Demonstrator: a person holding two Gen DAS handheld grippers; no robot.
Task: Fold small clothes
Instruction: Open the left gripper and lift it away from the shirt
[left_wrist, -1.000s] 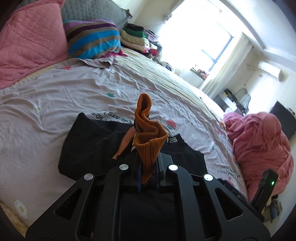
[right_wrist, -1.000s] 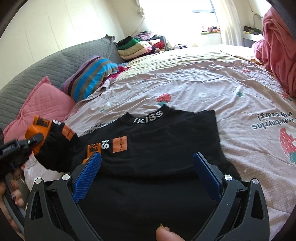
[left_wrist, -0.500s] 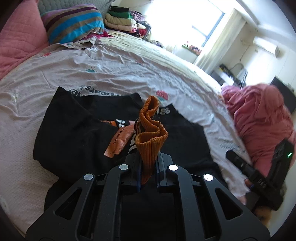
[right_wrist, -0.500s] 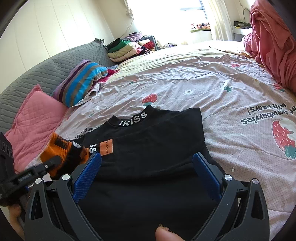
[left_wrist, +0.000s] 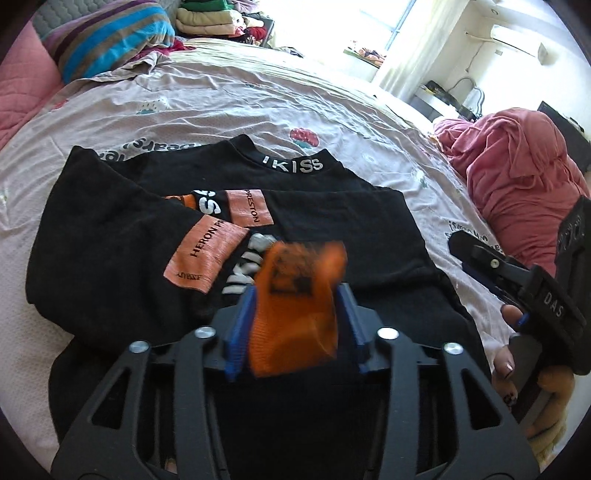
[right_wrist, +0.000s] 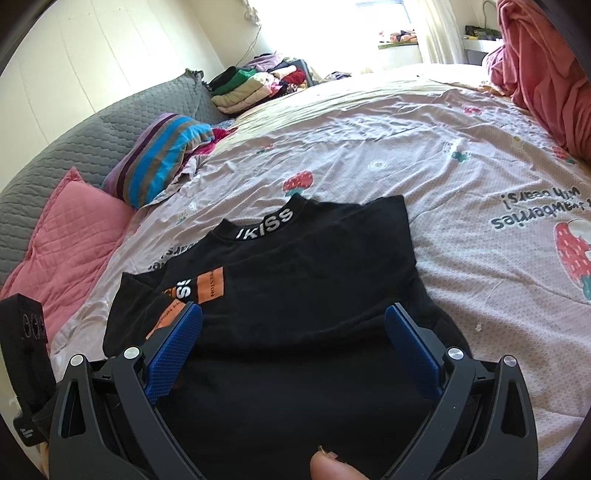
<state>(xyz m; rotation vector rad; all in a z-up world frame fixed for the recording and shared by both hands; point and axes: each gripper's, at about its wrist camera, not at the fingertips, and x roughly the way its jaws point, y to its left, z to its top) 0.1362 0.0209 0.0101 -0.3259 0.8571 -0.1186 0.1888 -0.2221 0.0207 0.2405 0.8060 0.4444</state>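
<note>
Item: black top (left_wrist: 155, 236), part-folded, flat on the bed (left_wrist: 258, 96), orange-labelled sleeve laid across its front. Left gripper (left_wrist: 295, 295): jaws just opening, blurred orange cuff (left_wrist: 295, 317) loose between them, released. Right gripper (right_wrist: 293, 325): spread wide above the top's lower part, holding nothing.

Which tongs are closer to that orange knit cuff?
Left. The left tongs have just opened with the orange cuff still between them; the right tongs hover open over the black top, off to the side.
</note>
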